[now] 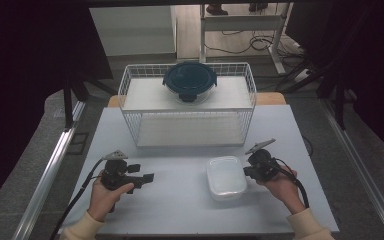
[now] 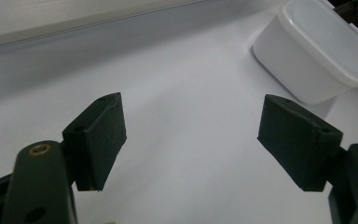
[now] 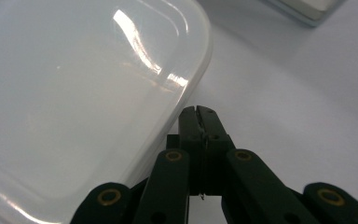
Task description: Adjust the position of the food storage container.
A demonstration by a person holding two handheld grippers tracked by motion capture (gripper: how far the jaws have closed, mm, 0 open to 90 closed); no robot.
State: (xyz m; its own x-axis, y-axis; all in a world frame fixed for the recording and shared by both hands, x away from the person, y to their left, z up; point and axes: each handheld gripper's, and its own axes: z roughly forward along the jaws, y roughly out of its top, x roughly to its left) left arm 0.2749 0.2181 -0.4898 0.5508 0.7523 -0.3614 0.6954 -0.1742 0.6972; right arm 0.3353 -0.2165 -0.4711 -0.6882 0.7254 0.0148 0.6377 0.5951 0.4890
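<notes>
We hold the right hand-held gripper (image 1: 246,171) with jaws pressed together, empty, against the right side of the white box (image 1: 225,177) near the table's (image 1: 180,200) front edge, likely to nudge it, while the left hand-held gripper (image 1: 147,178) waits wide open.

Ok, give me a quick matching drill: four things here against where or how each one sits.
Things:
1. left gripper
2. right gripper
3. white plastic container
4. dark blue round lidded container

States:
A. on the upper shelf of the white wire rack
B. jaws shut, beside the container's rim
C. jaws open over bare table
D. on the table between the grippers

Pairs: 1-C, 2-B, 3-D, 4-A
</notes>
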